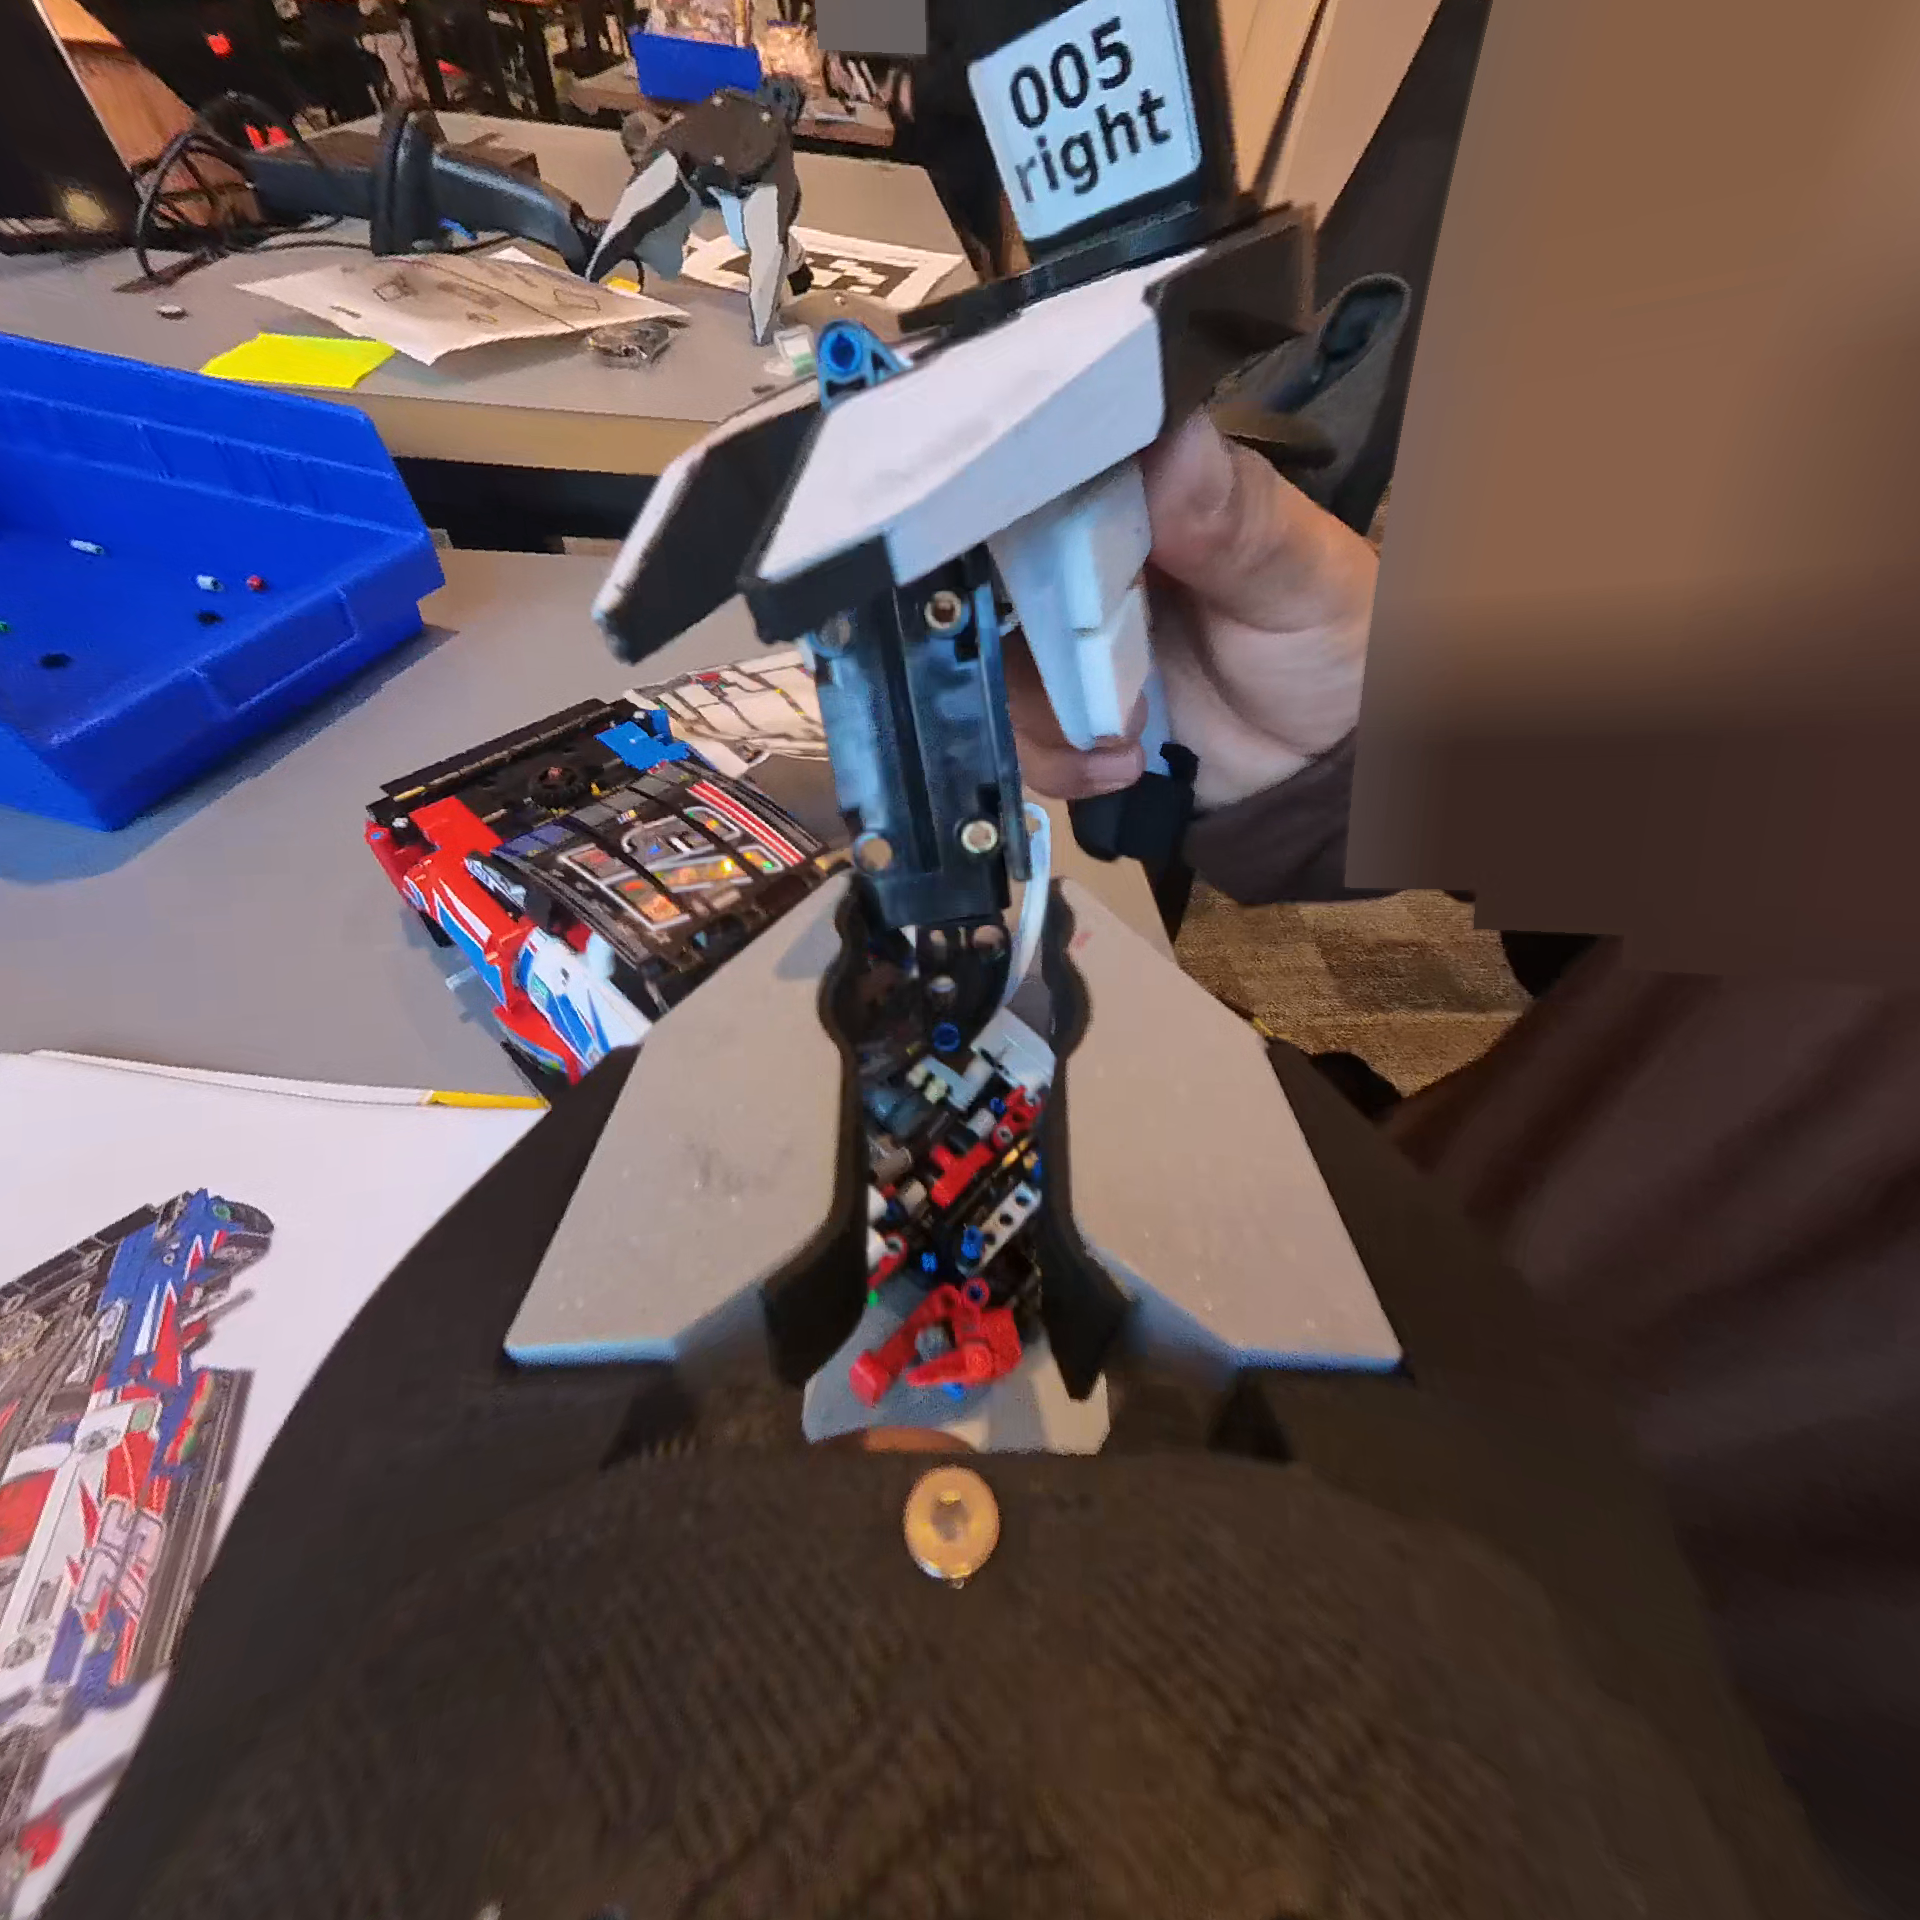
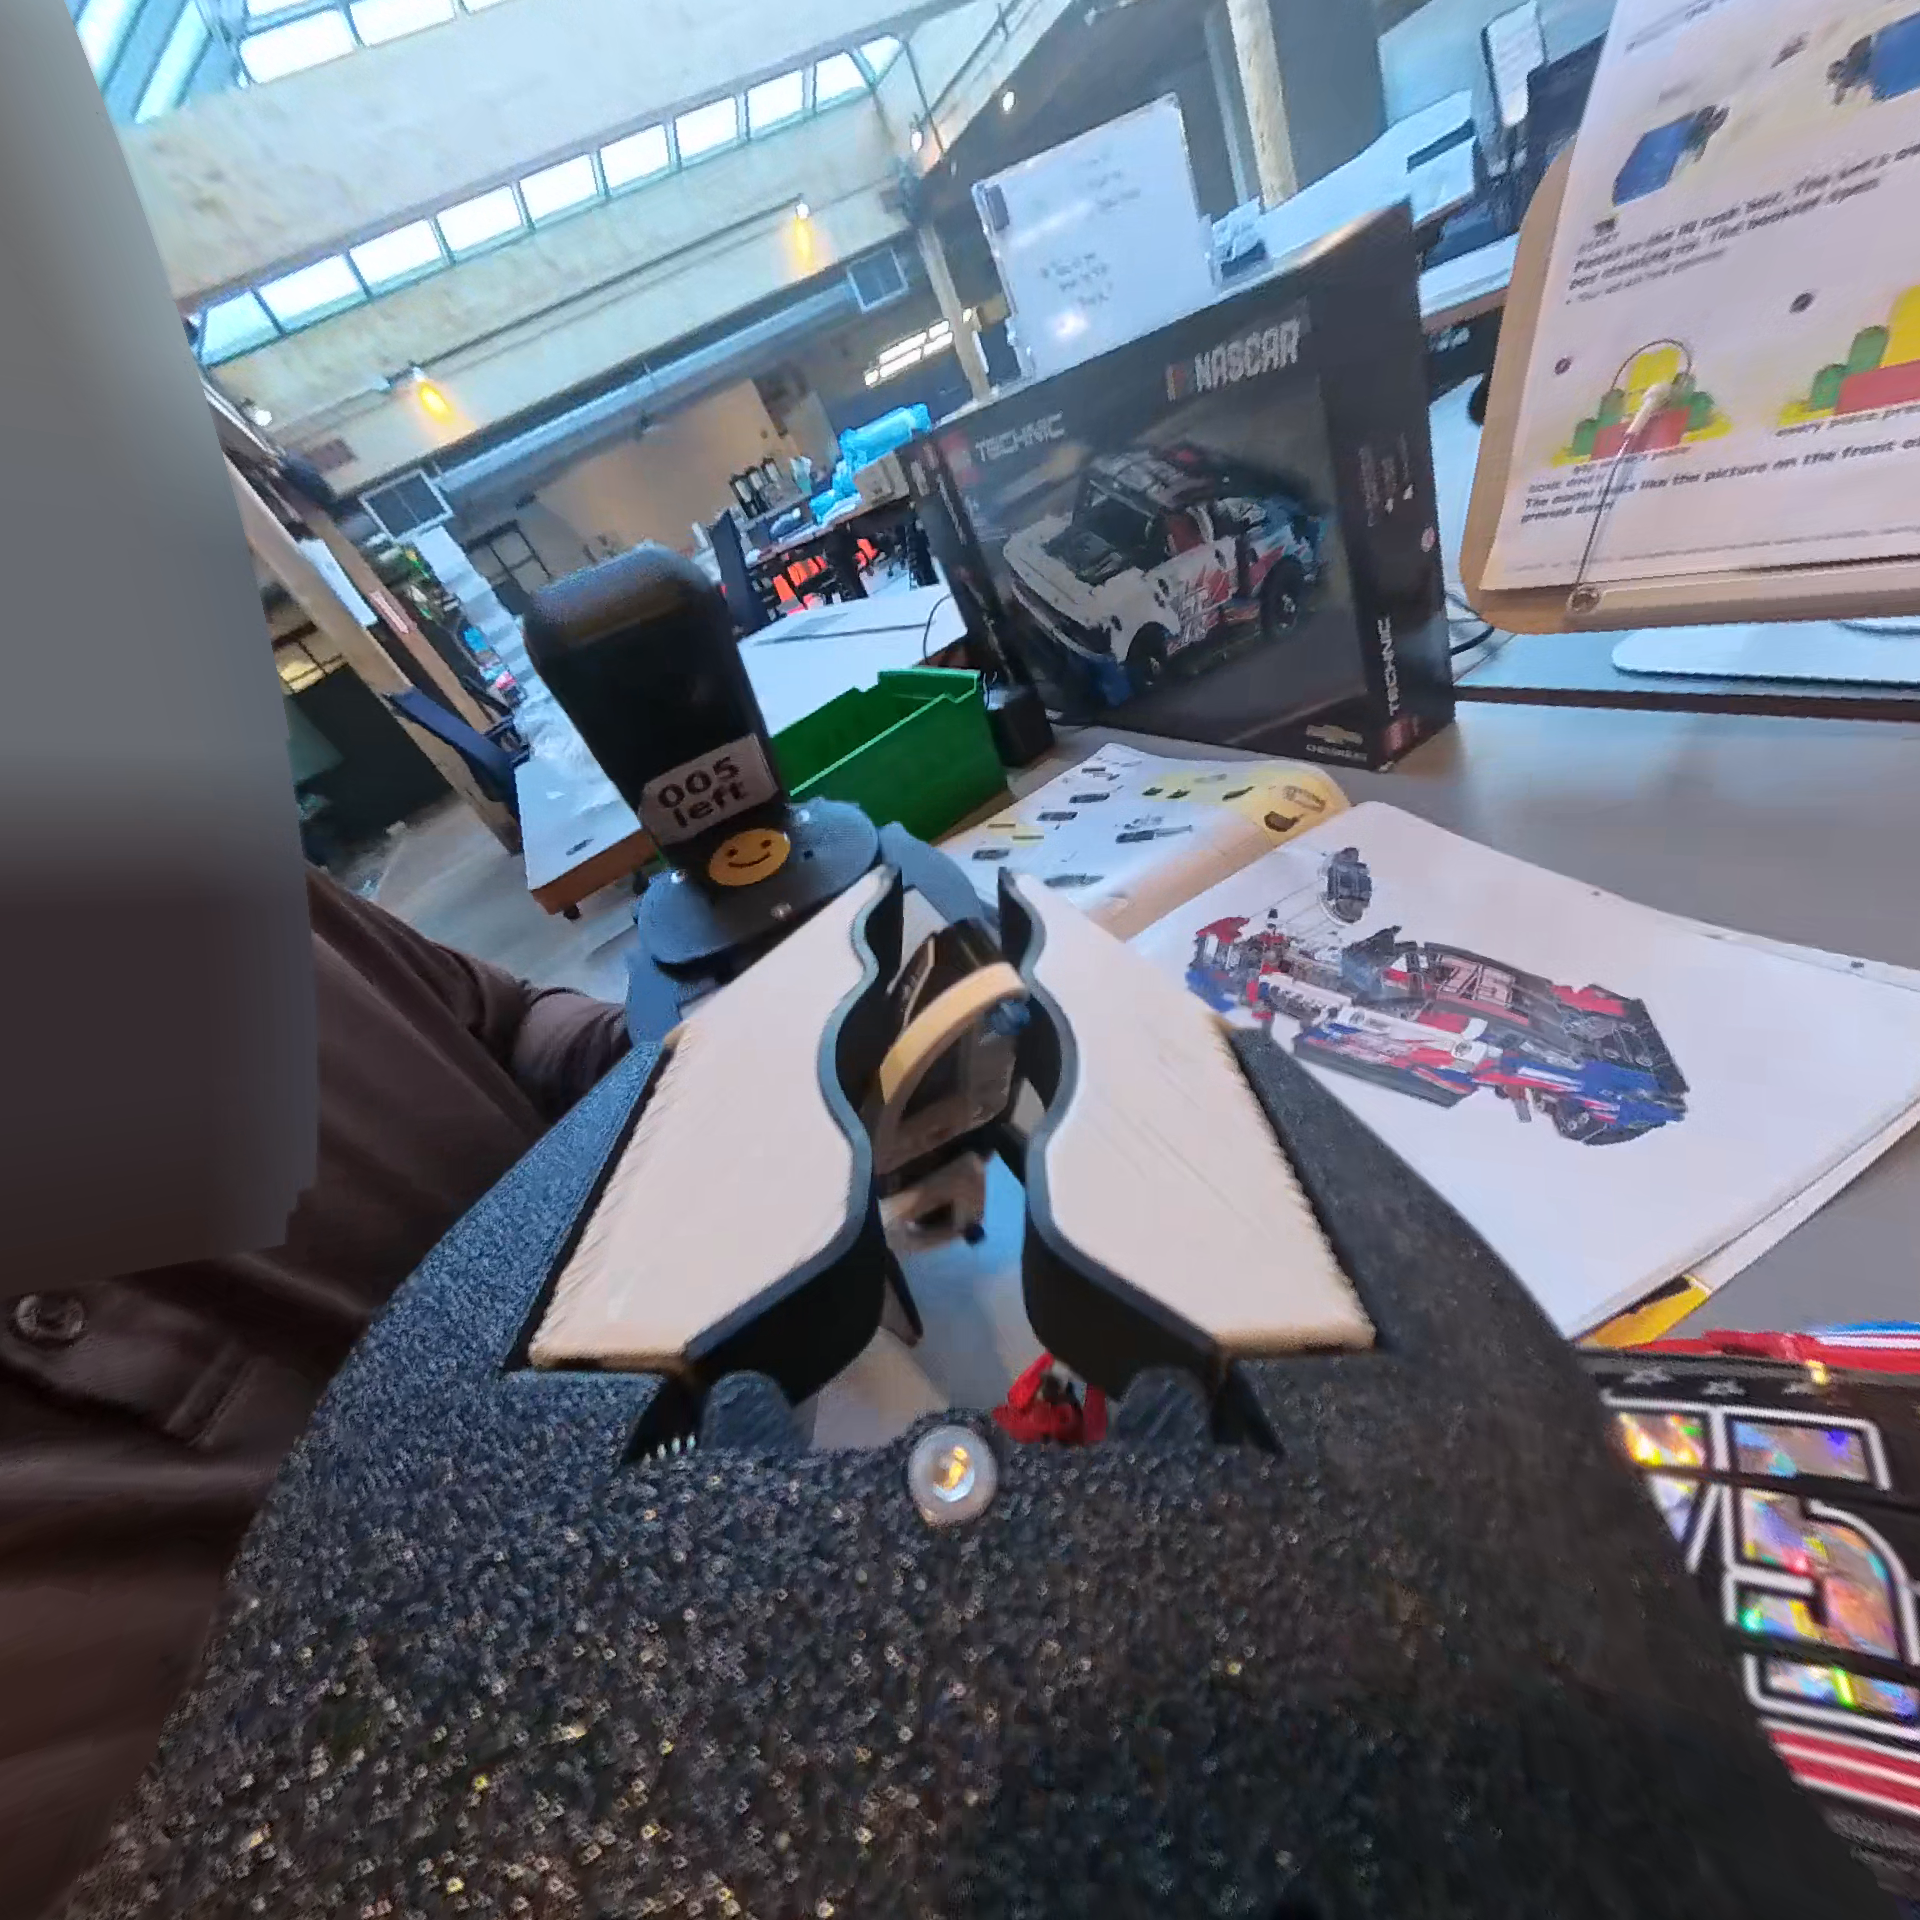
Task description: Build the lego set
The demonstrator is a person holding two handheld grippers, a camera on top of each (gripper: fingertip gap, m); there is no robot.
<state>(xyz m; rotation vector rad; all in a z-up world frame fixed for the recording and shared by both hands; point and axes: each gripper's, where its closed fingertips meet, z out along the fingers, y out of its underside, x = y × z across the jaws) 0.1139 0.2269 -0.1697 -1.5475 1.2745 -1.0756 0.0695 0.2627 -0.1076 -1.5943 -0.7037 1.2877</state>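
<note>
My left gripper (image 1: 951,925) is shut on a lego chassis section (image 1: 956,1174) of black, red, white and blue parts, held upright between its grey fingers. My right gripper (image 1: 727,582) comes in from above and is closed on the black upper frame (image 1: 914,727) of the same section; a blue piece (image 1: 847,353) sticks out past its fingers. In the right wrist view my right gripper (image 2: 945,894) clamps that frame (image 2: 935,1070), which carries a white curved strip. The finished car body shell (image 1: 582,883) lies on the table to the left.
A blue bin (image 1: 187,582) with a few small parts stands at the left. An open instruction booklet (image 2: 1507,1039) lies on the table, with the set's box (image 2: 1195,540) and a green bin (image 2: 894,748) behind. A spare gripper (image 1: 717,177) rests on the far table. The tips of one gripper are about 8 cm away from the tips of the other.
</note>
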